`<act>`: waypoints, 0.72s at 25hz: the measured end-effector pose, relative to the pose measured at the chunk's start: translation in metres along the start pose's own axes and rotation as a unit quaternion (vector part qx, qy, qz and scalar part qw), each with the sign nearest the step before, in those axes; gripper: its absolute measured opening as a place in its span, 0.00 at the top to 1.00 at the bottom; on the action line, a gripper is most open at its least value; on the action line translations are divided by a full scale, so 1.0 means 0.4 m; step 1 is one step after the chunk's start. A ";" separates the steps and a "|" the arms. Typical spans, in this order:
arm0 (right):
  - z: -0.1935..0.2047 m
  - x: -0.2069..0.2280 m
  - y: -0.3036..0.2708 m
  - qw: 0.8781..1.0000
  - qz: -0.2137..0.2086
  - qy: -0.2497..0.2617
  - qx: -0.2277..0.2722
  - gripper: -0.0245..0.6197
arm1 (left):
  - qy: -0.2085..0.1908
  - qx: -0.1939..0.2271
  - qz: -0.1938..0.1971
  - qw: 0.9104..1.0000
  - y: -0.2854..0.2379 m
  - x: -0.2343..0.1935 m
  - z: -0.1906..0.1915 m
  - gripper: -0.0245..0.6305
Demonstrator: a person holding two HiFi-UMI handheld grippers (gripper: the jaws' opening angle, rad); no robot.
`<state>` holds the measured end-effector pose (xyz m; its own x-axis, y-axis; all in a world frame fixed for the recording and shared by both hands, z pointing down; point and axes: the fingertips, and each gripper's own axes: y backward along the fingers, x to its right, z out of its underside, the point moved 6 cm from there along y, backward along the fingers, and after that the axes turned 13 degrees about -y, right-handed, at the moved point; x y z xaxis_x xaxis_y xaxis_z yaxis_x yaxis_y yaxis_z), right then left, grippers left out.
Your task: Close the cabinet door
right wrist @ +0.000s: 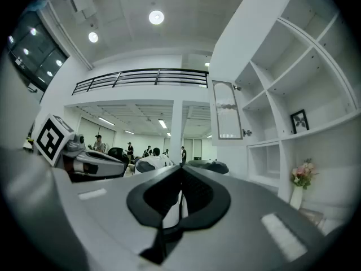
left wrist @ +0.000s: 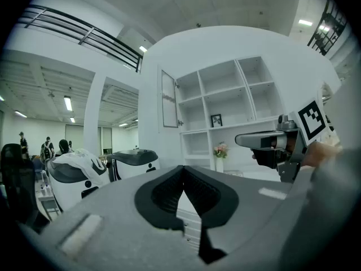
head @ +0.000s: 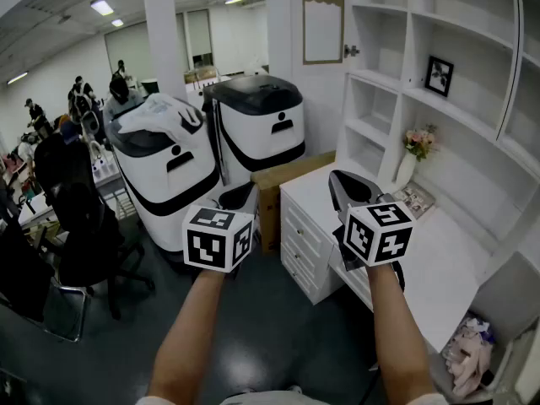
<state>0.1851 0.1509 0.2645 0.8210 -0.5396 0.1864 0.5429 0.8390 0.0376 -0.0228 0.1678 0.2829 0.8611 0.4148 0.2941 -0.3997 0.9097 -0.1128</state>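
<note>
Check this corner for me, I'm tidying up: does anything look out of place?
Yes: the white glass-panelled cabinet door at the top left of the white open shelf unit stands swung open rather than shut. Otherwise nothing stands out: the black-framed picture and the white vase of pink flowers stand upright.

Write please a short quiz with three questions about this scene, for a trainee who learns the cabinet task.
1. True or false: the cabinet door at the top of the shelf unit stands open.
2. What stands on the desk, close to the shelves? A) a vase of flowers B) a kettle C) a lamp
3. Short answer: what does the right claw hold?

Key: 1 true. 2 A. 3 Nothing; it is shut and empty.
</note>
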 end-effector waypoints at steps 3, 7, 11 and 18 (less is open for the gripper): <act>0.000 0.005 0.017 1.000 -0.002 -0.002 -0.001 0.96 | 0.001 -0.001 -0.002 1.000 0.001 0.022 -0.009 0.96; 0.001 0.007 0.028 1.000 -0.010 0.003 -0.005 0.96 | -0.005 0.000 -0.004 1.000 0.000 0.051 -0.021 0.96; -0.001 0.008 0.024 1.000 -0.016 0.005 -0.006 0.94 | -0.007 -0.001 -0.006 1.000 -0.006 0.062 -0.025 0.96; 0.001 0.008 -0.024 1.000 -0.024 0.007 -0.006 0.89 | -0.007 0.002 -0.012 1.000 -0.031 0.027 -0.021 0.96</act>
<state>0.1824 0.1412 0.2653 0.7965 -0.5801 0.1705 0.5836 0.8113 0.0338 -0.0058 0.1612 0.2793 0.8663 0.3921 0.3096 -0.3798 0.9195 -0.1017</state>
